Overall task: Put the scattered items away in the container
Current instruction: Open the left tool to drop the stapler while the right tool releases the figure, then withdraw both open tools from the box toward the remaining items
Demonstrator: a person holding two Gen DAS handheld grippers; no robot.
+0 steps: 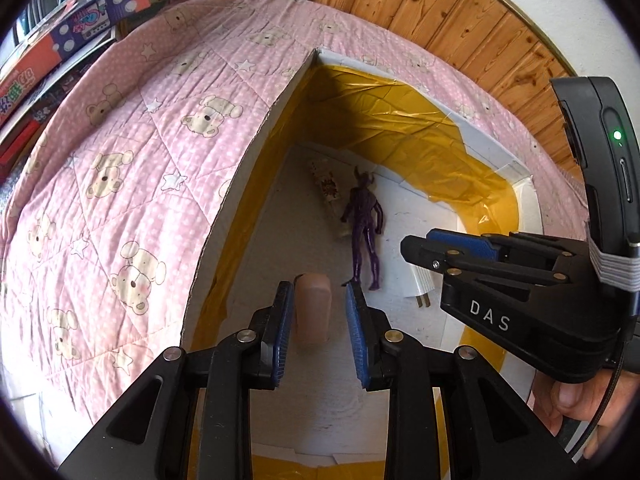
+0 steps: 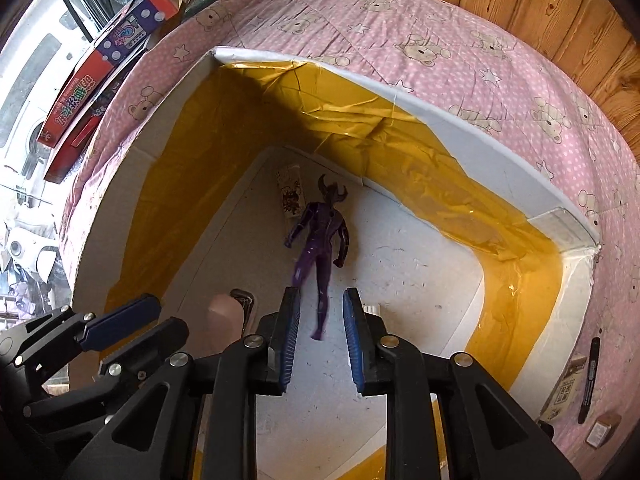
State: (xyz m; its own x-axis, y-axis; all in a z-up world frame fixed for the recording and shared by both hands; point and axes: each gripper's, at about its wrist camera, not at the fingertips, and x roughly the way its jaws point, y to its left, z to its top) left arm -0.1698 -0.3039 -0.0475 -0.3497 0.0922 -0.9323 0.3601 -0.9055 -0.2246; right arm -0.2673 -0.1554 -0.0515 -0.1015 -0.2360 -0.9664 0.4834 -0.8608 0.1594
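Container: an open cardboard box (image 1: 256,184) with white walls and yellow tape lining, set on a bed covered by a pink bear-print quilt (image 1: 120,152). Contents on the box floor: a purple horned action figure (image 2: 320,240) lying flat; a printed card or packet (image 2: 291,196) just beside its head; a white plug-like adapter with two prongs (image 1: 420,286), partly hidden behind the right tongs in the left view; a pale pink cylindrical item (image 1: 313,308). Left tongs (image 1: 316,320): pointing steeply down into the box, jaws partly open, the pink item between them; it lies near the left pad with a clear gap at the right pad, so it reads as let go rather than gripped, presumably to drop it into the box. Something metallic shows beside the pink item in the right view, too unclear to name. Right tongs (image 2: 322,336): likewise over the box interior, jaws partly open and holding nothing; the figure's legs show through the gap, well below. Items outstanding on the quilt beside the box's right wall: a black pen (image 2: 590,380), a small printed carton (image 2: 564,390) and a small box (image 2: 600,432). Stacked toy boxes (image 1: 60,52) lie off past the quilt's far edge. Obstruction: the box wall stands between both tongs and the remaining items, so a lift clear is likely needed.
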